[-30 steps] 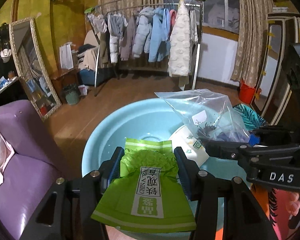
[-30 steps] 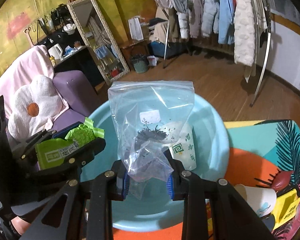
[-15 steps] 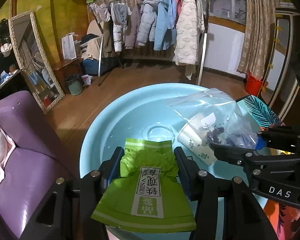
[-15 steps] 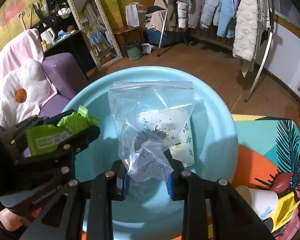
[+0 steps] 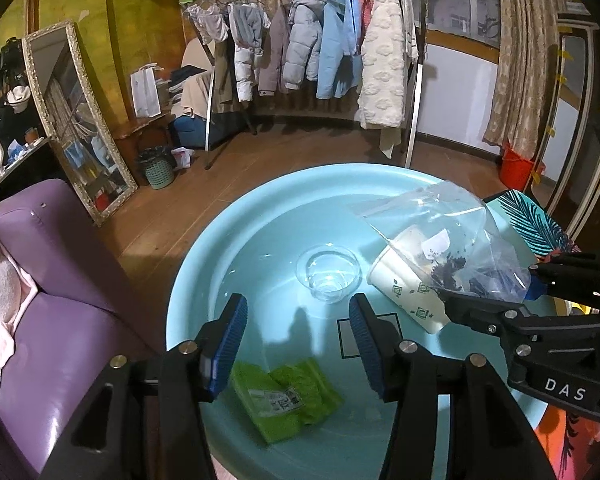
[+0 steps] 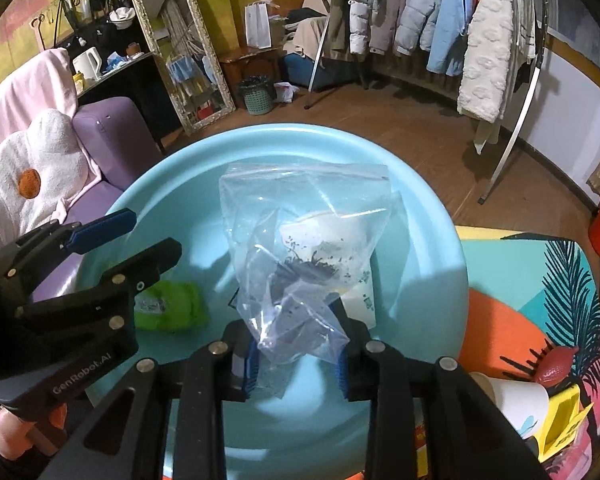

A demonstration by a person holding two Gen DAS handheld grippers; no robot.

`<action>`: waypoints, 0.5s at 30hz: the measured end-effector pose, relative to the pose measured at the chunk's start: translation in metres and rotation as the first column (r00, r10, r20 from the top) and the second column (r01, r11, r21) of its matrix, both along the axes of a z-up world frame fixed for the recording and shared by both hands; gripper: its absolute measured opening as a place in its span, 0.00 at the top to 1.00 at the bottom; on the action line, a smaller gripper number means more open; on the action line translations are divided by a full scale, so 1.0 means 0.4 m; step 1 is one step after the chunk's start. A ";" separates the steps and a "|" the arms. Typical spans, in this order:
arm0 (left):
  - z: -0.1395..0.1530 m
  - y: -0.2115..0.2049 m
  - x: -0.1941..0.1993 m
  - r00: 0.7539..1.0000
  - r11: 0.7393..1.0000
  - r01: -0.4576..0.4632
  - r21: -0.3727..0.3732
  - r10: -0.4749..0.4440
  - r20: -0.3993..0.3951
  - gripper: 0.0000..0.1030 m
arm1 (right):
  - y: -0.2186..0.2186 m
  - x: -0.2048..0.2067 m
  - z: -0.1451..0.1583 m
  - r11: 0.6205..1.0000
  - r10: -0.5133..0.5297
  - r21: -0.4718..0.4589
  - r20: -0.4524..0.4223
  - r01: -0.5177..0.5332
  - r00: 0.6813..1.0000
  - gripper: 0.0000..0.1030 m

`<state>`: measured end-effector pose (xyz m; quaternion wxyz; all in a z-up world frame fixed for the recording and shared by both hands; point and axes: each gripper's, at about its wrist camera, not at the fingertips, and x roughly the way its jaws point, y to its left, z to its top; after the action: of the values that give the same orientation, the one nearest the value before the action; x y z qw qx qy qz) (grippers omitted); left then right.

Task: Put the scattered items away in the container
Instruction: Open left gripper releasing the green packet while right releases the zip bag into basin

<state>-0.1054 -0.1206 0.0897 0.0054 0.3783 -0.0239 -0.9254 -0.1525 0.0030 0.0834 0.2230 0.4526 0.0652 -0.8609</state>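
Your left hand-held gripper (image 5: 298,338) hangs over the light blue basin (image 5: 228,240) with its blue pads spread wide and nothing between them, and the green tea packet (image 5: 286,398) lies flat on the basin floor just beneath it. Your right hand-held gripper (image 6: 296,354) is clamped on the bottom of a clear zip bag (image 6: 304,248) (dark loose bits inside), holding it upright above the basin. A white paper cup (image 5: 410,292) lies on its side in the basin beside a clear plastic cup (image 5: 328,276), while another paper cup (image 6: 516,402) and a yellow packet (image 6: 560,420) sit on the patterned bench (image 6: 512,280) outside the basin.

Wooden floor (image 5: 312,152); purple sofa (image 5: 60,280)
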 end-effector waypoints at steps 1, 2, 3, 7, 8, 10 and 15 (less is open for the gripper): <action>0.001 -0.001 0.000 1.000 1.000 -0.003 0.001 0.003 -0.001 0.40 | 0.001 0.000 0.000 1.000 0.001 -0.001 0.001 -0.001 1.000 0.65; 0.002 -0.002 0.000 1.000 1.000 -0.005 0.001 0.005 -0.003 0.37 | 0.001 0.001 0.001 1.000 0.000 -0.002 0.001 0.000 1.000 0.64; 0.002 -0.002 0.000 1.000 1.000 -0.006 0.001 0.006 -0.003 0.37 | 0.002 0.003 0.003 1.000 -0.001 -0.005 0.001 0.001 1.000 0.61; 0.000 0.000 0.004 1.000 1.000 -0.007 0.002 0.007 -0.001 0.37 | 0.003 0.010 0.006 1.000 -0.006 -0.011 -0.005 0.006 1.000 0.47; 0.003 -0.001 0.000 1.000 1.000 -0.008 0.000 0.008 -0.003 0.37 | 0.003 0.010 0.007 1.000 -0.007 -0.012 -0.008 0.007 1.000 0.45; 0.003 -0.001 0.002 1.000 1.000 -0.011 -0.005 0.011 -0.008 0.35 | 0.004 0.013 0.014 1.000 -0.011 -0.013 -0.019 0.010 1.000 0.38; 0.006 -0.009 0.007 1.000 1.000 -0.014 0.000 0.014 -0.017 0.32 | 0.008 0.019 0.030 1.000 -0.013 -0.022 -0.031 0.012 0.999 0.30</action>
<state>-0.1025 -0.1242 0.0922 0.0123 0.3704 -0.0213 -0.9285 -0.1451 0.0063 0.0954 0.2216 0.4371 0.0562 -0.8699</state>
